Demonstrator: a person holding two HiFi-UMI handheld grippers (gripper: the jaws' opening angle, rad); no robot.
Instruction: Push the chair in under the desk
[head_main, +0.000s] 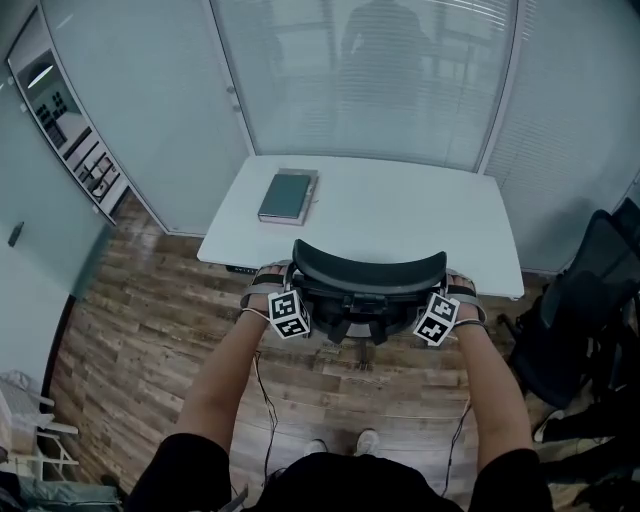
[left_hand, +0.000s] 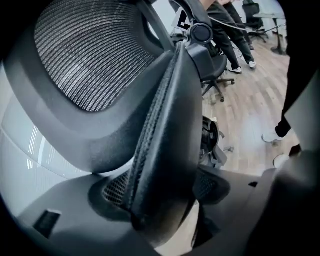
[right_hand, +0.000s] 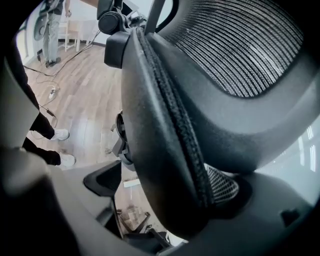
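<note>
Left gripper (head_main: 278, 285), right gripper (head_main: 450, 290) clamp chair (head_main: 368, 272); seat hidden.

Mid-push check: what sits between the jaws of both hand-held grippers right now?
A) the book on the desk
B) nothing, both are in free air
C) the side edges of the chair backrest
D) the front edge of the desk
C: the left hand-held gripper and the right hand-held gripper flank the chair backrest, and each gripper view shows its padded side edge between the jaws.
</note>
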